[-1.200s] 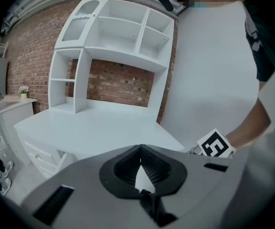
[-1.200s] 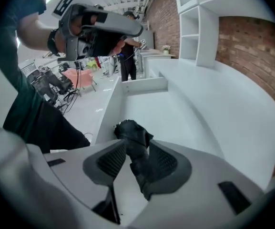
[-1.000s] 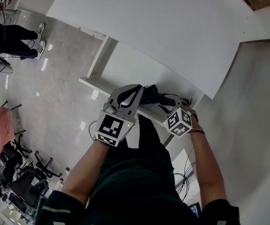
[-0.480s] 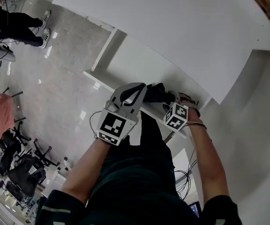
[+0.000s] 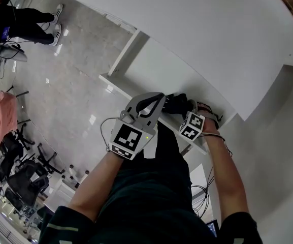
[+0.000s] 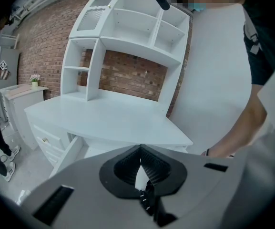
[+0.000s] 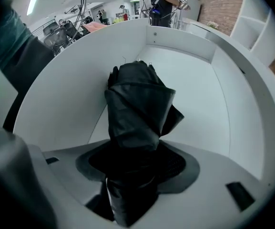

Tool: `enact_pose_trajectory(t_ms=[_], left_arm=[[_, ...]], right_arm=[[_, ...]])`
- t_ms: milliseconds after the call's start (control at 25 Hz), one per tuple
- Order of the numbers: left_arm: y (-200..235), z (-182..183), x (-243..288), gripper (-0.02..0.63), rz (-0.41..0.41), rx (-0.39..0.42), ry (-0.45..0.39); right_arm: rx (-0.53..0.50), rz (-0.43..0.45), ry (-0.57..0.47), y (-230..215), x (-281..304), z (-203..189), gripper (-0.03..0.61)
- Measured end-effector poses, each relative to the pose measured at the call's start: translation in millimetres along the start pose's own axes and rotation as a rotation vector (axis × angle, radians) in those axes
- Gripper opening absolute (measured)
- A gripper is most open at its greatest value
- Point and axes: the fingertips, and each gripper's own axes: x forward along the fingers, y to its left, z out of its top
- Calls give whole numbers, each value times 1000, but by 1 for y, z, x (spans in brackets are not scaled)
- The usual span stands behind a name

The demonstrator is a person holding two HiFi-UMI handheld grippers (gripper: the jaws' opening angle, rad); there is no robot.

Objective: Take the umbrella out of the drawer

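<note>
The right gripper (image 7: 137, 159) points steeply down into the open white drawer (image 7: 199, 85). Its jaws have just been opening and stand wide on either side of the folded black umbrella (image 7: 138, 106) without clamping it. The umbrella lies on the drawer floor, stretching ahead of those jaws toward the far wall. Just to that gripper's left, the left gripper (image 6: 139, 148) hangs with jaw tips together, facing the white desk (image 6: 104, 118).

In the head view the umbrella (image 5: 174, 102) is mostly hidden behind the left gripper (image 5: 147, 104) and the right gripper (image 5: 187, 111). Its near end leaves the right gripper view's bottom edge, covering the pads. Those jaws have just been opening around it.
</note>
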Motion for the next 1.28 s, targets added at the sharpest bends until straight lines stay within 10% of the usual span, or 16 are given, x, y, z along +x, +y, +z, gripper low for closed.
enact_pose_trajectory(t_ms=[640, 1280], left_arm=[[17, 10, -20, 6, 0, -25, -26], [23, 94, -90, 6, -50, -33, -185]], right_arm=[[182, 4, -167, -10, -42, 21, 210], [597, -228, -702, -59, -234, 107, 212]])
